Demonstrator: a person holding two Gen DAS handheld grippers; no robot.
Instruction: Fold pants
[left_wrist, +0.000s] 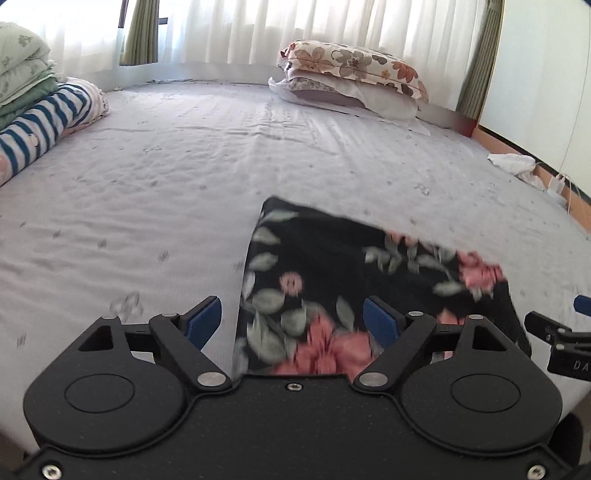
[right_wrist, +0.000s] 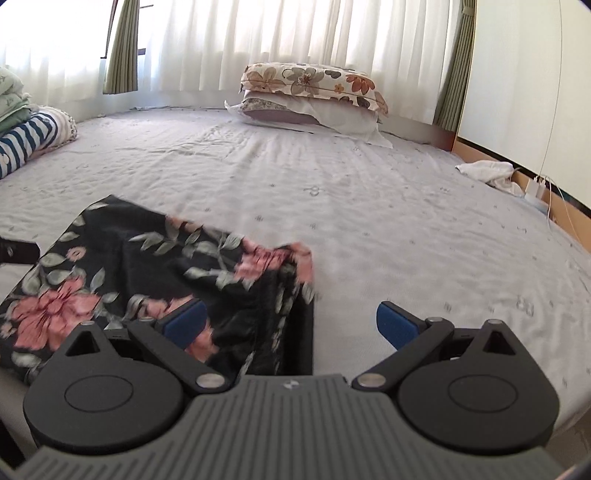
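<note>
The pants (left_wrist: 332, 280) are patterned in black with pink flowers and grey-green leaves, and the bed (left_wrist: 166, 166) beneath them is covered in pale lilac-grey with small faint motifs. Beyond the pants, a cream pillow (left_wrist: 354, 66) is printed with brown and orange flowers. Blue pads are carried on the black fingers (left_wrist: 203, 321).

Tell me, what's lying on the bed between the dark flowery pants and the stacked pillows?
Nothing: both wrist views show only bare bedsheet between the pants and the pillows.
</note>
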